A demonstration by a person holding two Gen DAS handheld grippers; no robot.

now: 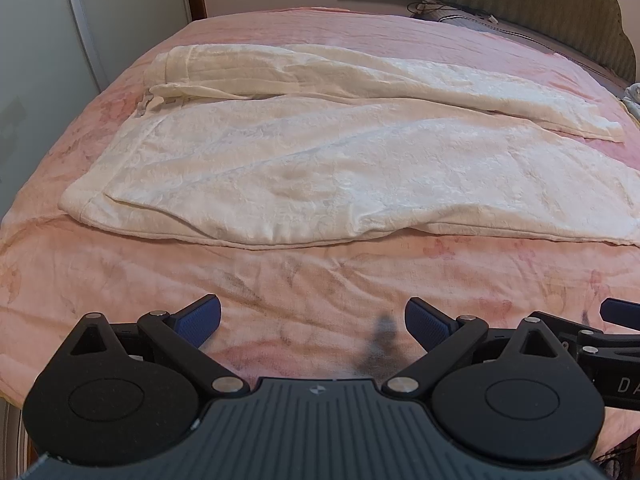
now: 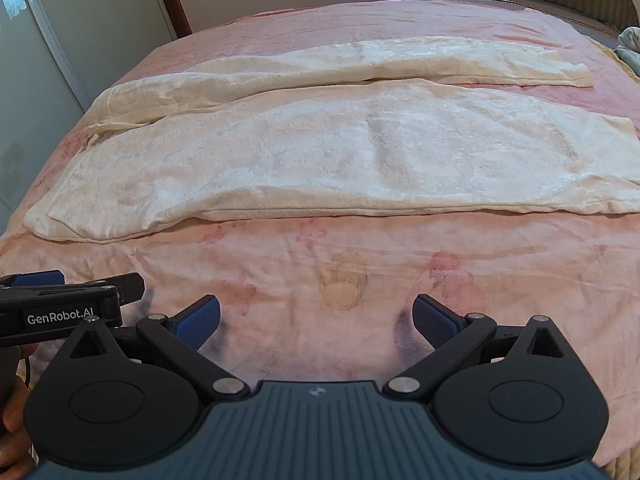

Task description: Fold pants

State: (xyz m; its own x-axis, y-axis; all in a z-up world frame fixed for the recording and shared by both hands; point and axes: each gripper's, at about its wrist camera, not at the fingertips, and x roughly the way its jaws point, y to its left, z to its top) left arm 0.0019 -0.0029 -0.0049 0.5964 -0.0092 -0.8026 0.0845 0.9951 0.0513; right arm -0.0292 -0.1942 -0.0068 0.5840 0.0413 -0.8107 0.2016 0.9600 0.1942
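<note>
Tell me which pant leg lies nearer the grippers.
The wide leg, spread flat closest to both open grippers; the other leg lies narrower beyond it, toward the headboard.

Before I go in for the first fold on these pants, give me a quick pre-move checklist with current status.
1. Left gripper open, holding nothing: ok.
2. Right gripper open, holding nothing: ok.
3. Cream pants spread flat on the pink bedspread, both legs showing: ok.
4. Waistband smooth: not ok, it is bunched and partly turned over.
5. Near leg's hem in view: ok from the right wrist camera.
6. Anything lying on the pants: nothing visible, ok.
</note>
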